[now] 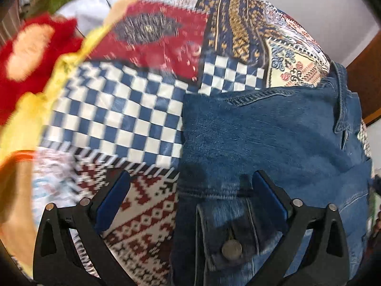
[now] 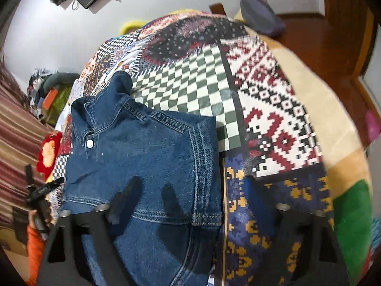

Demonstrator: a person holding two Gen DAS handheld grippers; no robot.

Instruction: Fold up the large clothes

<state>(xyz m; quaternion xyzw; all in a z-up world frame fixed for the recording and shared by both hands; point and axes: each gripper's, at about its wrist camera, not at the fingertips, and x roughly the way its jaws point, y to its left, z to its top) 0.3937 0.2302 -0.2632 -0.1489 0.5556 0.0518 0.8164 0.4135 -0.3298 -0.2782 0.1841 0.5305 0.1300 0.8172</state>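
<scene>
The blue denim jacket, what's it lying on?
The blue denim jacket lies on a colourful patchwork blanket with checkered and zigzag squares. The patches right beneath the jacket are covered.

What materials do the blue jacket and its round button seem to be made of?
The blue jacket looks like denim: woven blue cloth, faded in places, with pale double stitching along the seams. Its round button seems to be metal, since it is silvery and shiny, though painted plastic cannot be excluded.
</scene>
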